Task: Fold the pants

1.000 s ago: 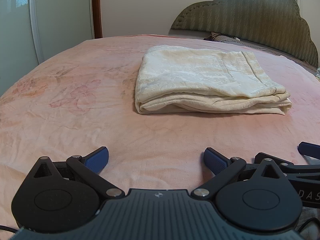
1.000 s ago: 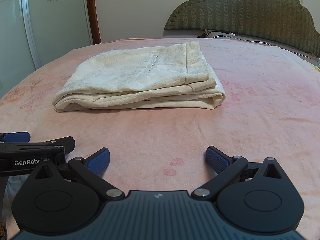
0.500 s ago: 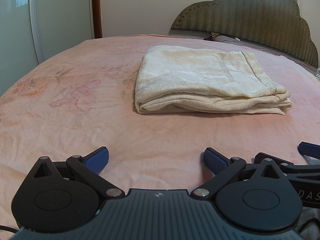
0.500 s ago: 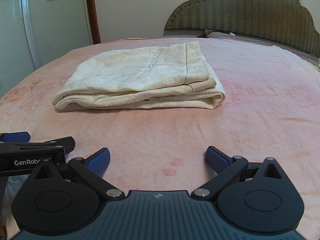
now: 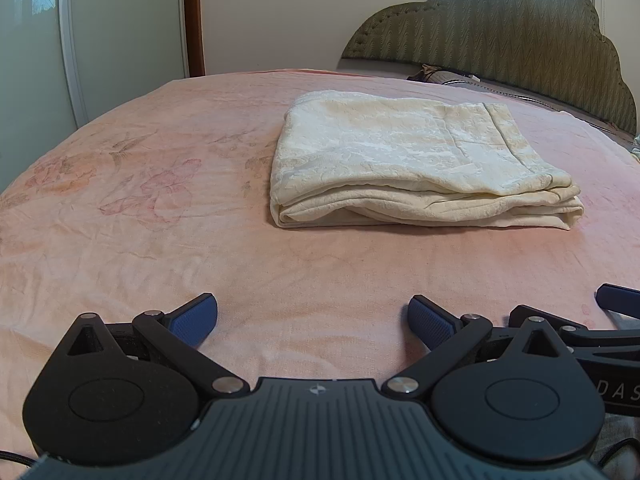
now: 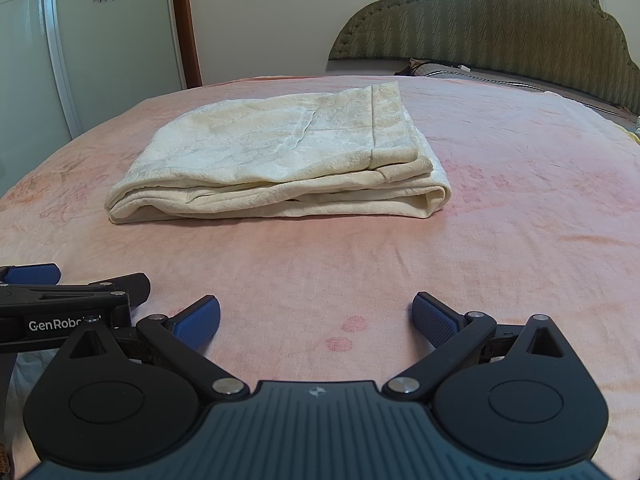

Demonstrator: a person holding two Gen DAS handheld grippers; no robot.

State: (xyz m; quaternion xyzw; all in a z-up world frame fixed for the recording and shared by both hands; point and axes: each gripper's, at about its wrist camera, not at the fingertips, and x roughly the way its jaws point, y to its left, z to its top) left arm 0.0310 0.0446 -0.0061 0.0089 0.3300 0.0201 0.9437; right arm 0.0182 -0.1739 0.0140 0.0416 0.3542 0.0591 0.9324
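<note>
The cream pants (image 5: 400, 160) lie folded into a flat rectangle of several layers on the pink bedspread (image 5: 160, 220). They also show in the right wrist view (image 6: 280, 160), left of centre. My left gripper (image 5: 313, 318) is open and empty, low over the bedspread, well short of the pants. My right gripper (image 6: 316, 316) is open and empty too, beside the left one. Each gripper sees part of the other at its frame edge.
A green padded headboard (image 5: 500, 40) stands at the far end of the bed, with a pillow (image 5: 460, 78) below it. A white wardrobe door (image 6: 80, 40) and a brown door frame (image 6: 184, 20) stand at the left.
</note>
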